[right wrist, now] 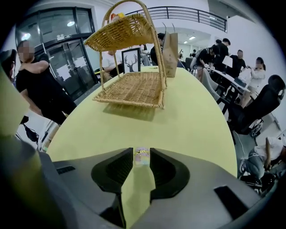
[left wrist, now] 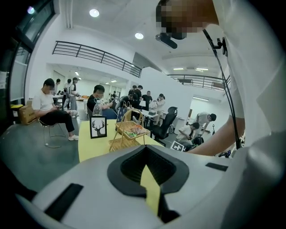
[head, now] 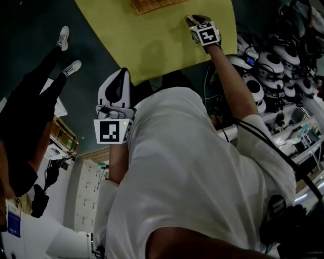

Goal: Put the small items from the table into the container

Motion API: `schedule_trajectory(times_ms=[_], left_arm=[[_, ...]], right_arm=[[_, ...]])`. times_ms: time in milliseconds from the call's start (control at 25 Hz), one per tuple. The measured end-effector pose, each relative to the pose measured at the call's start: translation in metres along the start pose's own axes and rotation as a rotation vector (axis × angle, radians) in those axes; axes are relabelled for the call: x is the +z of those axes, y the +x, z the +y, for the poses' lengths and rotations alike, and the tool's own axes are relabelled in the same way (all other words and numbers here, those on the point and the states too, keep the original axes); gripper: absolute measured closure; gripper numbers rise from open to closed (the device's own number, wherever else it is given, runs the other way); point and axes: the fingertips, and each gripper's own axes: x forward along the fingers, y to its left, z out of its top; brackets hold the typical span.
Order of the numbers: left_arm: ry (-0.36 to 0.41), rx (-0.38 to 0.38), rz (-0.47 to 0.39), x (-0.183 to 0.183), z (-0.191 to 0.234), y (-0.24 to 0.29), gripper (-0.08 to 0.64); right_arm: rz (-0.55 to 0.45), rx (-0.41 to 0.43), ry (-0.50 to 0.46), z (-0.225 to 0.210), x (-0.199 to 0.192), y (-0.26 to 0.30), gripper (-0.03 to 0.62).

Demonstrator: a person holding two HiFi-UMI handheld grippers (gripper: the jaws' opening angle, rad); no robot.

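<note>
My right gripper [right wrist: 142, 154] is shut on a small pale wrapped item [right wrist: 142, 157] with a gold mark, held just above the yellow table [right wrist: 196, 120]. Straight ahead of it stands the two-tier wicker basket [right wrist: 134, 87]; its lower tray is bare. In the head view the right gripper [head: 195, 20] reaches over the table's near edge, close to the basket [head: 152, 4]. My left gripper [head: 120, 81] hangs back off the table, beside the person's body. Its jaws [left wrist: 145, 150] are shut with nothing between them. From there the basket [left wrist: 127, 133] shows far off with colourful items on its upper tray.
A framed deer picture [right wrist: 130, 60] and a brown paper bag [right wrist: 170, 48] stand behind the basket. A clear bottle [left wrist: 97, 107] is near the frame. People sit and stand around the room; one in black [head: 25, 111] is close by. Office chairs [right wrist: 261, 107] stand to the right.
</note>
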Motion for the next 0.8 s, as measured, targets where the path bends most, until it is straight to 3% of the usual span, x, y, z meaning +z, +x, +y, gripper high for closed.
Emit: schedule_trajectory(times_ms=[360, 800], left_arm=[[-0.029, 0.032, 0.007, -0.005, 0.003, -0.007, 0.552], [-0.002, 0.024, -0.052, 0.008, -0.006, -0.014, 0.552]], right_arm=[[0.06, 0.006, -0.048, 0.01, -0.007, 0.014, 0.48], [-0.003, 0.018, -0.101, 0.018, 0.021, -0.013, 0.479]])
